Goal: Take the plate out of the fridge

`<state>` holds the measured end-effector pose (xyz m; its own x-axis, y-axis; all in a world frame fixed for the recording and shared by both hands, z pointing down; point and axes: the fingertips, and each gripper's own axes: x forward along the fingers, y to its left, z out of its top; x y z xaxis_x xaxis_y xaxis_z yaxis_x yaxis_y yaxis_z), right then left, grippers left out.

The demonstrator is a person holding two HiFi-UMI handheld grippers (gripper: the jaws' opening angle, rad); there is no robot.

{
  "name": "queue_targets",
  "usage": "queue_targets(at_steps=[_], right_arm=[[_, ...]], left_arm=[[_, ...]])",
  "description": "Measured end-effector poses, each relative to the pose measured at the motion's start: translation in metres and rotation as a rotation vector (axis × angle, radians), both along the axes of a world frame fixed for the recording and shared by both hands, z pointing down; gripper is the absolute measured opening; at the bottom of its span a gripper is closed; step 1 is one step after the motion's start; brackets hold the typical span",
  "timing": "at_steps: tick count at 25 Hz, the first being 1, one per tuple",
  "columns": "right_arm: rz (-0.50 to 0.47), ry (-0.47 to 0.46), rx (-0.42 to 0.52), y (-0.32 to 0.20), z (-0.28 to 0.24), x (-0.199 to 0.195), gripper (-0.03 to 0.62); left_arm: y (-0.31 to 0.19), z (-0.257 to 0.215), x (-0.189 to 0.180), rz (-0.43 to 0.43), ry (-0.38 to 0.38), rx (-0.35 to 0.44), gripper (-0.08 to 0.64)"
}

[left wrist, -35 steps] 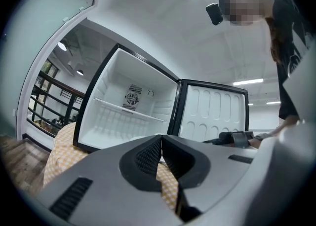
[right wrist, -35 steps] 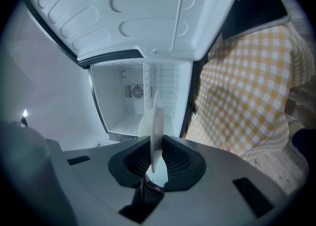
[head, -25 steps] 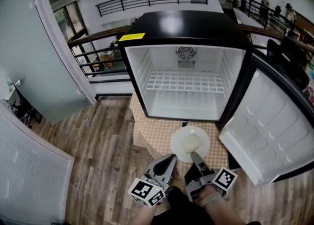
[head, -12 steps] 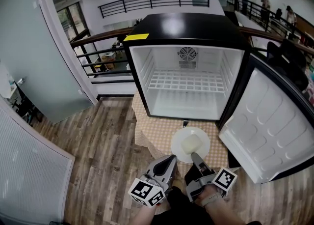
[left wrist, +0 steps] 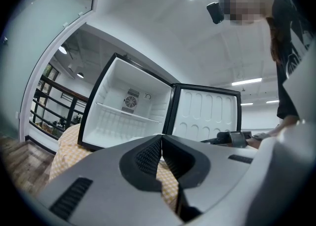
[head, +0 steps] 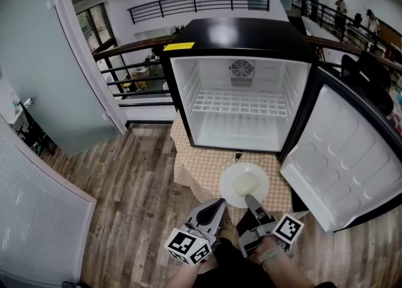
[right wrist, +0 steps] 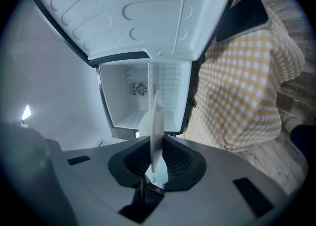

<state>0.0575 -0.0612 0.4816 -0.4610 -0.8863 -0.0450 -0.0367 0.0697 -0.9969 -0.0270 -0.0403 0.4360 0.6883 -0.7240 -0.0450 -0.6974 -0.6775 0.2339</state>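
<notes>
- Plate [head: 232, 173] is outside the fridge [head: 233, 32], held level over the checked tablecloth [head: 200, 170] just in front of the open cabinet.
- Right gripper [right wrist: 157, 143] has the plate: its 2 jaws are clamped on the near rim, and its own view shows the plate edge-on, running up between the pads.
- Left gripper [left wrist: 161, 138] has its jaws pressed together with nothing between them. It sits just beside the right one, low in the head view, pointing toward the fridge.
- As a judgement, the removal is essentially done. The wire shelf [head: 237, 103] and the floor of the cabinet look bare, and the step in hand is carrying the plate clear or setting it down.
- Next move probably calls for lowering the plate flat onto the cloth and only then letting the jaws part. A grip on 1 edge leaves the far side unsupported, so the plate should stay level on the way down.
- Door [head: 342, 155] stands wide open to the right, well clear of the plate, so it should not obstruct the set-down.
- Both grippers are held close to the person's body, forearms drawn in, with the right one reaching slightly further forward under the plate's near edge.
- Whether the pale patch at the plate's middle is something lying on it cannot be told.
</notes>
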Motion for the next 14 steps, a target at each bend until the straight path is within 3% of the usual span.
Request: queue_targets(at_steps=[14], right_arm=[[-0.013, 0.004, 0.001, 0.012, 0.001, -0.007, 0.061]], left_arm=[[0.012, 0.000, -0.014, -0.028, 0.009, -0.010, 0.009]])
